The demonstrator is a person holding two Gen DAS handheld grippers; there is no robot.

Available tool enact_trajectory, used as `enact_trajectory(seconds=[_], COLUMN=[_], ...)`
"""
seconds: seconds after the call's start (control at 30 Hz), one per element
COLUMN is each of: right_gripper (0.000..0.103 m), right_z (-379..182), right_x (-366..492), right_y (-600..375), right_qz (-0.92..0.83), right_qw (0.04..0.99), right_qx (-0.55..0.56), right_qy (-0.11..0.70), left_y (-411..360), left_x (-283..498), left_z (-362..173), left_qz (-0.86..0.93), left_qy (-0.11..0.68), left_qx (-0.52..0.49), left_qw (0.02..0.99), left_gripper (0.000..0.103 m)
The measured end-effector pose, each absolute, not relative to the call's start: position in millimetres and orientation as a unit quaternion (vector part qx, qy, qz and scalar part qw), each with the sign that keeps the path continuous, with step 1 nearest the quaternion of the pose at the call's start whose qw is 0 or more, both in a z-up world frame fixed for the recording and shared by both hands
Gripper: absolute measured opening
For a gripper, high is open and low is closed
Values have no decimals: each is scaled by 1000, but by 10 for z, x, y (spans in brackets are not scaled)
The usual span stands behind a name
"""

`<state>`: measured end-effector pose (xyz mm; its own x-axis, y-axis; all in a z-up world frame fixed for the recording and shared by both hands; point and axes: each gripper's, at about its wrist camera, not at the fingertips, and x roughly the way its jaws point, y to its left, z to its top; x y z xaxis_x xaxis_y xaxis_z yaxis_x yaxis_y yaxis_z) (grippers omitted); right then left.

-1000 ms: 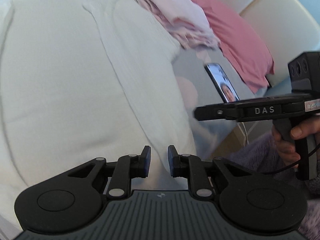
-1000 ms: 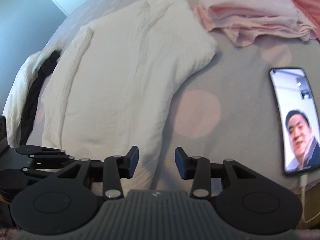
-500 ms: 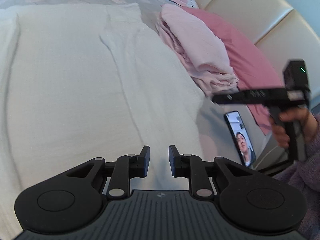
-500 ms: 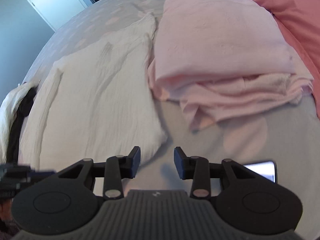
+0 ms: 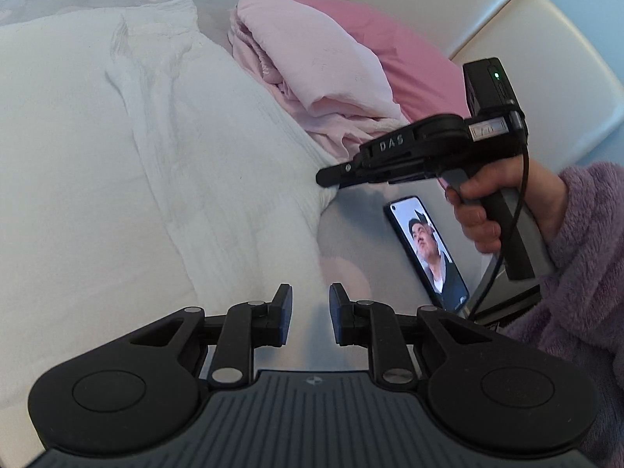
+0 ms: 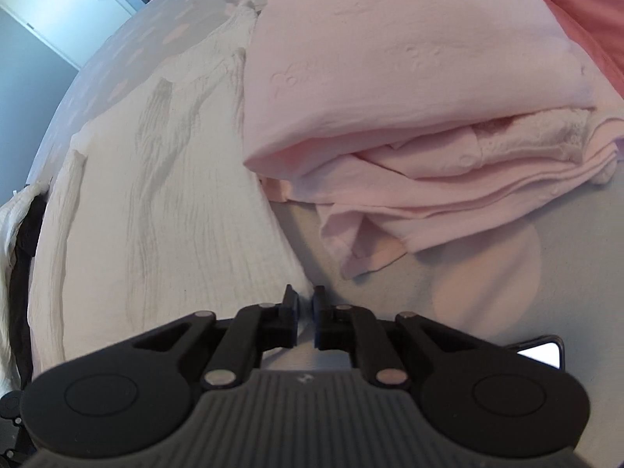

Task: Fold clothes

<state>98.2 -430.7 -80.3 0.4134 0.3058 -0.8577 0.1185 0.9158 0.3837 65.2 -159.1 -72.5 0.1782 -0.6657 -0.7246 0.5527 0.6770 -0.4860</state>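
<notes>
At the white garment's [image 6: 163,202] corner, right claw [image 6: 305,314] nearly together; left claw [image 5: 310,314] apart.

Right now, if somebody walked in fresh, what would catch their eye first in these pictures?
Probably the big white garment spread flat across the bed, with the right gripper nearly shut at its corner. Beside it sits a folded pink clothes stack. A phone with a man's face on its lit screen lies on the grey spotted bedsheet by the right hand.

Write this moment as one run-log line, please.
left gripper: open, empty | right gripper: shut on white garment edge | pink stack: folded
</notes>
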Motion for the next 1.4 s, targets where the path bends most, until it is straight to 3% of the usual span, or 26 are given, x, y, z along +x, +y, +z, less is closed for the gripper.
enact_trajectory(seconds=[0.13,0.17,0.23,0.63,0.97,1.13,1.33,1.4], right_gripper=[12,17,41,36,36,37,36,29], right_z=[-771,-745,-675,-192,-285,-288,-439,-563], right_x=[976,961,912,882,440,-45,-502,-584], right_y=[-4232,-4232,-4241,-4053,-3542,-3139,-2580,-2353], right_qz=[56,54,42,81,131,160,221,239], right_qw=[821,822,829,866,849,853,838,828], right_qx=[174,172,166,123,107,83,95,95], right_qy=[540,540,532,477,500,491,490,499], left_y=[-1786,-1840,-1908,-1270,-47,9,123,214], left_x=[703,691,583,540,242,-206,-484,-530], left_z=[-812,-854,-945,-427,-249,-273,-232,-239], left_qz=[-392,-389,-387,-346,-184,-180,-120,-105], left_qy=[510,518,532,501,506,490,457,460], left_qx=[-48,-39,-5,-18,20,35,87,78], left_qw=[764,761,753,793,842,852,877,878], left_gripper=[17,17,17,21,23,39,38,37])
